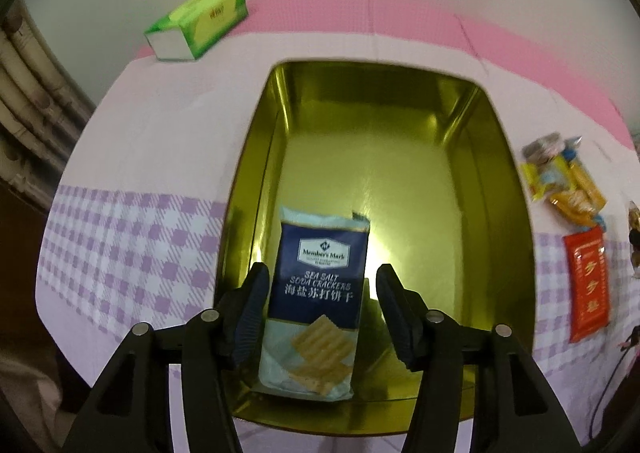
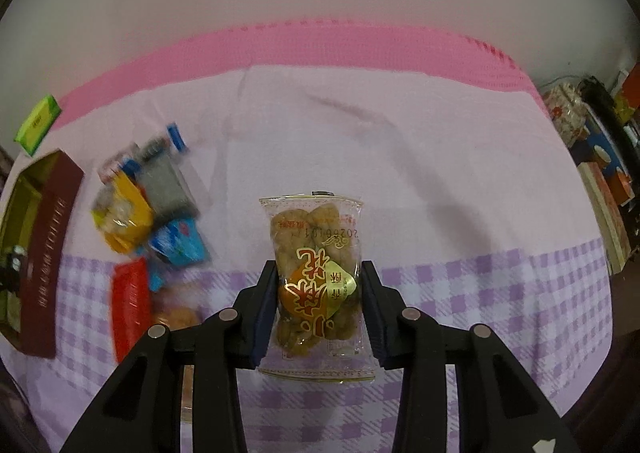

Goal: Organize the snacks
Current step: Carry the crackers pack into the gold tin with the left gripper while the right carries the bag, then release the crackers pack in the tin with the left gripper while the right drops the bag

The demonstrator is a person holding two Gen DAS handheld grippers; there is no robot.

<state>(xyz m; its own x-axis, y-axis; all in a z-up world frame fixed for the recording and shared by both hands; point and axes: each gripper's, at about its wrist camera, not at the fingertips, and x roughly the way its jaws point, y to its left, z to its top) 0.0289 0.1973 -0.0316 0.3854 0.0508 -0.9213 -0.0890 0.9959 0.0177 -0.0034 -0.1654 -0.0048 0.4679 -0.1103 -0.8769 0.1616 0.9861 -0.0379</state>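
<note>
My left gripper (image 1: 320,293) hangs over the gold tin (image 1: 504,189), jaws spread with a clear gap on the right side of the cracker pack (image 1: 320,293); the pack stands in the near end of the tin, looks released, since the tin is where the snacks go. My left jaws are not pressing it (the left pad sits very close, contact there I cannot tell).

My right gripper (image 2: 318,305) has its jaws clamped on both sides of a clear bag of fried dough twists (image 2: 316,273), held off the surface (image 2: 440,173), likely next for the tin.

Materials: tin is glossy yellow-gold metal, deep, rounded corners, reflective floor. Cracker pack is flat foil-film, navy and pale blue, crimped top. Twist bag is crinkly transparent film with a gold-red label, lumpy contents. Cloth on the surface is soft pink with lilac check.

Loose snack pile (image 2: 148,209) and red packet (image 2: 130,305) lie just beside the tin; green tissue box (image 1: 198,25) sits well apart.
</note>
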